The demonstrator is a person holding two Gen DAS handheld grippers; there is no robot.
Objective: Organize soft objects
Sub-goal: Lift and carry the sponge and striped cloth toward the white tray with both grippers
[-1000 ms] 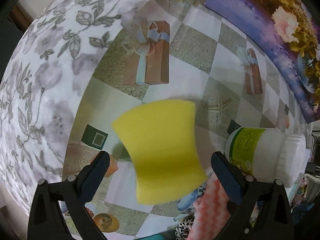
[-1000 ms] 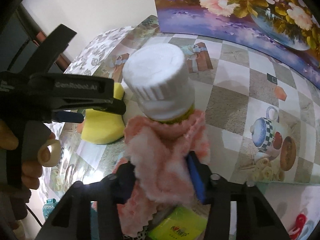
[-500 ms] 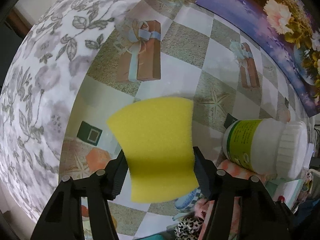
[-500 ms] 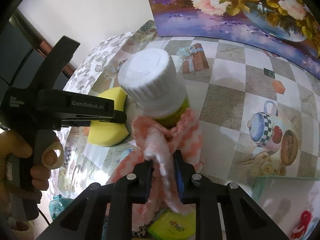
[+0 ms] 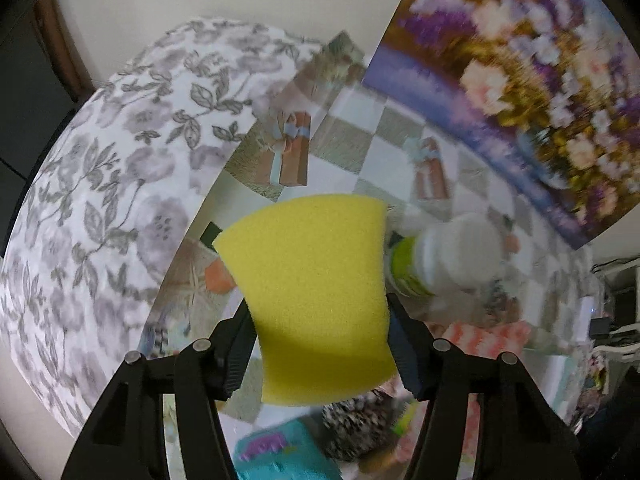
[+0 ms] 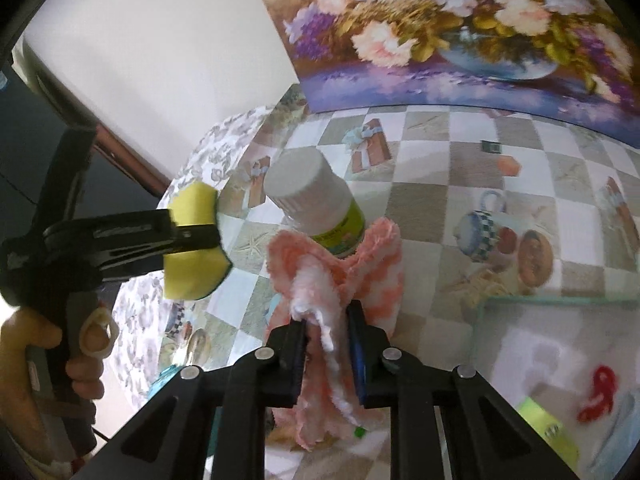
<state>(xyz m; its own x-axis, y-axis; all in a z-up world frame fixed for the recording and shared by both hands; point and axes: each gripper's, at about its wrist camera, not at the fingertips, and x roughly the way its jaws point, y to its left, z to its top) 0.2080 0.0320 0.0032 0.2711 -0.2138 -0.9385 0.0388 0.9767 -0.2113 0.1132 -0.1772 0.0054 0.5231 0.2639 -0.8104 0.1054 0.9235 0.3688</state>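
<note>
A table (image 6: 432, 208) covered in a checked oilcloth printed with gift boxes, a teapot and small tiles stands against a pale wall, with one flower painting (image 6: 460, 28) leaning at its far edge and a grey floral cloth (image 5: 112, 184) draped beside it on the left.

Two hand-held grippers are in view, each pinching one soft thing. The left hand-held gripper (image 5: 320, 340) has its two fingers pressed against the sides of one yellow sponge (image 5: 316, 296), which bows in slightly at the waist and is held up off the table. In the right wrist view the same sponge (image 6: 196, 252) shows at the left, clamped in that gripper, with a person's hand (image 6: 60, 352) around the handle.

The right hand-held gripper (image 6: 326, 344) is pressed nearly together on one pink-and-white fluffy cloth (image 6: 340, 276); a bunched fold stands up between its fingers and the rest hangs down below them. Just behind the cloth stands one white-capped bottle (image 6: 312, 196) with a green label, tilted.

At the lower right lies one pale tray (image 6: 560, 344) with a green rim, holding a red curled item (image 6: 600, 392) and a lime-green item (image 6: 548, 428), both blurred. A leopard-patterned piece (image 5: 356, 420) and a teal item (image 5: 276, 456) lie below the sponge, too blurred to identify.
</note>
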